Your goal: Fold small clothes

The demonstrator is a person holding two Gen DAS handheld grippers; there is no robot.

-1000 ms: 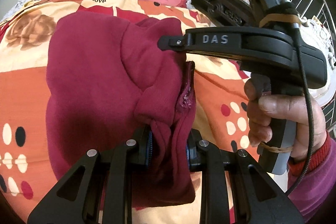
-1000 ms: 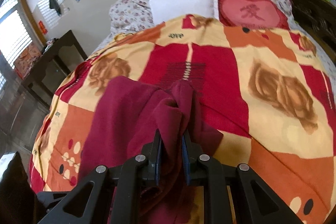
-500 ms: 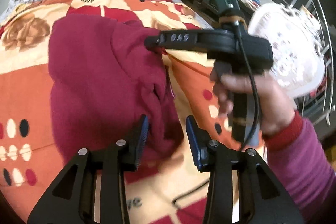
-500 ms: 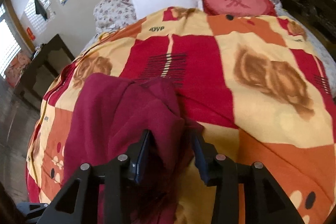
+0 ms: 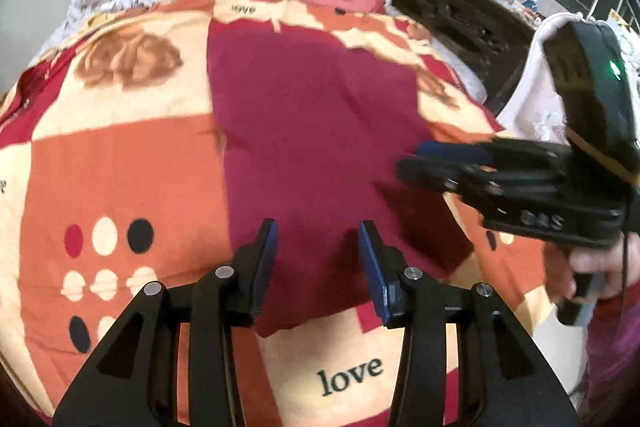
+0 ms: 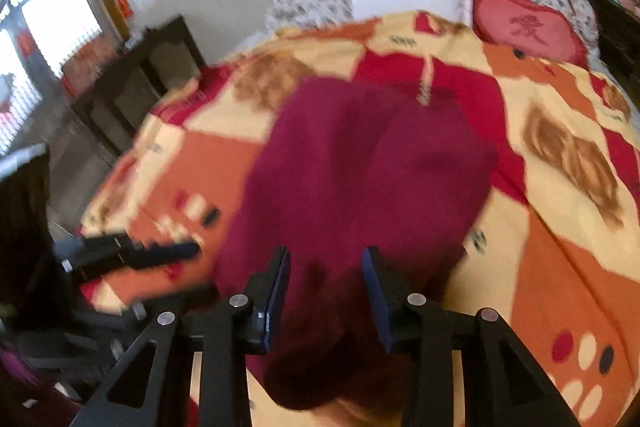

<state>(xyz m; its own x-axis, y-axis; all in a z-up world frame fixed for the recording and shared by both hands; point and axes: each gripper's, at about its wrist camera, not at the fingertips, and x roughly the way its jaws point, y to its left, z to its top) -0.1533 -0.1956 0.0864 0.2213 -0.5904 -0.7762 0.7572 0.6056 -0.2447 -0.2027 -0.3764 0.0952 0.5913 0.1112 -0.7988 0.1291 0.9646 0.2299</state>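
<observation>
Here, in the left wrist view, the left tool (image 5: 318, 259) is spread, holding nothing, above the near edge of the maroon garment (image 5: 316, 131), which lies flat on the bed quilt (image 5: 120, 163). The right tool (image 5: 416, 157) sits at the garment's right edge.

In the right wrist view, the right tool (image 6: 325, 287) is spread over the garment (image 6: 360, 171); the left tool (image 6: 176, 251) lies beside its left edge.

I see open quilt (image 5: 120, 163) at nine o'clock of my left gripper (image 5: 318, 255); at three o'clock the right gripper (image 5: 424, 159) blocks passage over the garment (image 5: 312, 131)
</observation>
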